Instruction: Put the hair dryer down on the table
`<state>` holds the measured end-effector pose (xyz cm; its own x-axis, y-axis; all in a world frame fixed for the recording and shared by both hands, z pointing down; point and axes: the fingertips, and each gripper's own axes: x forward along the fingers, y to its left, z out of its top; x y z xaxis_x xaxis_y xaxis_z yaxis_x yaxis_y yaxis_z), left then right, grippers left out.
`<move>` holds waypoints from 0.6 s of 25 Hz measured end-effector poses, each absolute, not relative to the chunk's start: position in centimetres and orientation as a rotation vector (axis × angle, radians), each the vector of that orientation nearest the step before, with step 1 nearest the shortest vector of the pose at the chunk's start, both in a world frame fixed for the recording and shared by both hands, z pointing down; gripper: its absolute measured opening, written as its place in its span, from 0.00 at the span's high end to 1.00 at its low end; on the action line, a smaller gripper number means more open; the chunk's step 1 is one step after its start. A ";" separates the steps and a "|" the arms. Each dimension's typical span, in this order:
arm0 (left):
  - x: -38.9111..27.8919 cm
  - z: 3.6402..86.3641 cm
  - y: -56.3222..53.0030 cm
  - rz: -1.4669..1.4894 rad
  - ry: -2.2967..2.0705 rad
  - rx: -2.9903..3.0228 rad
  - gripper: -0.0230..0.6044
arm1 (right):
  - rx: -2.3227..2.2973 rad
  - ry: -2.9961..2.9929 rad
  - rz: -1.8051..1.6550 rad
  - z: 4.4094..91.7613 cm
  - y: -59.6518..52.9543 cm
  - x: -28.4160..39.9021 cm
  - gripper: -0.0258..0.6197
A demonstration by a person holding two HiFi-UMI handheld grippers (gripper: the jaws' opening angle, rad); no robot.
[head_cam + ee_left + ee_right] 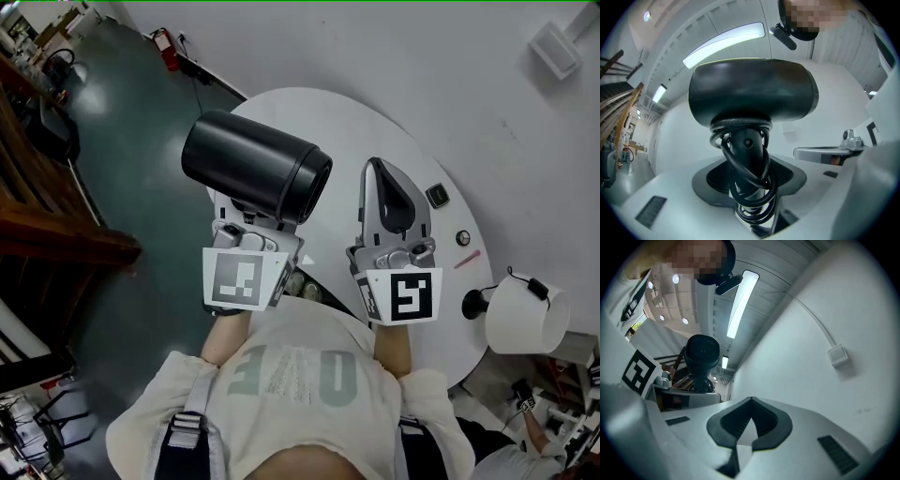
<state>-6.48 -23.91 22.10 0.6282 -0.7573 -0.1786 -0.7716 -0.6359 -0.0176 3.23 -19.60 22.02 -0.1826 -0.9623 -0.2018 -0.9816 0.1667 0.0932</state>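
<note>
Fingers (711, 182) of the left gripper (246, 216) are pinched on the handle of the hair dryer (255, 169), with its cord (751, 187) wound in loops round that handle and caught inside the grip. Holding it by the wrapped handle appears deliberate: the cord is kept from trailing and the heavy barrel stays under control. The dryer sits left of centre in the head view, barrel roughly level above the fingers, over the left rim of the round white worktop (394, 112) and clear of its surface, so it is judged not yet set down.

The right gripper (380, 173), at centre frame, has its fingers pressed together with nothing between them. It hangs over the worktop beside the dryer and takes no part in the hold.

Further out, right of centre, a small dark item (437, 195), a round item (462, 237) and a pink stick (467, 259) lie on the worktop. A white lamp (527, 317) stands at lower right. The bare surface ahead of the dryer looks the likeliest landing place
</note>
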 end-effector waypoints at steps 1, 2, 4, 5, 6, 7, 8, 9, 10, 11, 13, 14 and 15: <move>-6.1 22.5 -24.2 0.213 1.286 -2.771 0.62 | -1.950 2.320 0.304 22.1 -19.7 3.4 0.95; -5.8 23.0 -24.5 0.182 1.283 -2.793 0.62 | -1.955 2.315 0.299 22.2 -19.8 3.6 0.95; -5.0 24.2 -25.0 0.119 1.275 -2.831 0.62 | -1.966 2.310 0.286 22.5 -19.9 4.0 0.95; -4.6 24.9 -25.2 0.086 1.267 -2.851 0.62 | -1.975 2.309 0.281 22.7 -19.8 4.1 0.95; -4.2 25.7 -25.4 0.049 1.260 -2.875 0.62 | -1.987 2.308 0.276 22.9 -19.8 4.4 0.95; -3.7 26.6 -25.6 0.006 1.252 -2.899 0.62 | -2.001 2.307 0.269 23.2 -19.7 4.6 0.95; -3.3 27.6 -25.9 -0.042 1.243 -2.921 0.62 | -2.014 2.305 0.258 23.5 -19.6 4.9 0.95; -2.8 28.6 -26.1 -0.092 1.234 -2.938 0.62 | -2.027 2.302 0.244 23.9 -19.5 5.2 0.95; -2.4 29.6 -26.3 -0.141 1.223 -2.951 0.62 | -2.040 2.297 0.228 24.2 -19.4 5.5 0.95; -1.9 30.6 -26.5 -0.189 1.208 -2.961 0.62 | -2.053 2.290 0.211 24.5 -19.3 5.8 0.95; -1.0 32.5 -26.8 -0.273 1.176 -2.982 0.63 | -2.082 2.277 0.173 25.3 -19.1 6.5 0.95; -0.5 33.4 -26.8 -0.310 1.162 -2.996 0.63 | -2.099 2.270 0.152 25.7 -19.0 6.9 0.95; 0.0 34.3 -26.8 -0.344 1.148 -3.011 0.63 | -2.117 2.261 0.129 26.2 -18.8 7.3 0.95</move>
<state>-0.01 -26.76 34.35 0.7272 -0.6461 0.2318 -0.6672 -0.7447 0.0174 7.26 -18.79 26.19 -0.0673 -0.9939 -0.0870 -0.9974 0.0646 0.0325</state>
